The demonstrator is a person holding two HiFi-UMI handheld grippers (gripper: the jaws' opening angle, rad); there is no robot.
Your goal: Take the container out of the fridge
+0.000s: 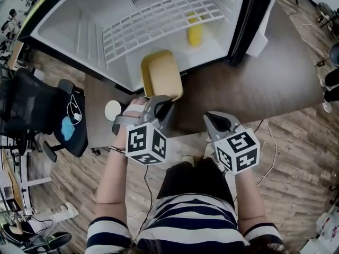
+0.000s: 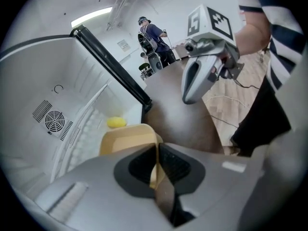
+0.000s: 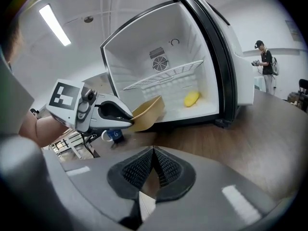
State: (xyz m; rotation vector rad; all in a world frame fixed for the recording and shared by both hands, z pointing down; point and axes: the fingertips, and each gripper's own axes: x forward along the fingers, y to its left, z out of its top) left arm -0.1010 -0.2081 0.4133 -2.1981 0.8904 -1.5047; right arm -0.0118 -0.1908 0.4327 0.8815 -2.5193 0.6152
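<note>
A tan yellow container [image 1: 161, 74] hangs tilted at the open fridge's [image 1: 63, 30] front edge, half over the brown table [image 1: 259, 83]. My left gripper [image 1: 159, 103] is shut on the container's near rim; the rim shows pinched between the pads in the left gripper view [image 2: 156, 158]. In the right gripper view the container [image 3: 147, 112] hangs off the left gripper [image 3: 129, 121] in front of the fridge's opening. My right gripper [image 1: 214, 119] is shut with nothing in it, over the table to the right of the container, jaws [image 3: 153, 160] pointing at the fridge.
A yellow object [image 1: 195, 32] lies on the fridge floor under a white wire shelf [image 1: 159, 23]. A white mug [image 1: 113, 110] stands at the table's left edge. A black office chair [image 1: 32, 110] stands left. A person [image 3: 265, 57] stands far off.
</note>
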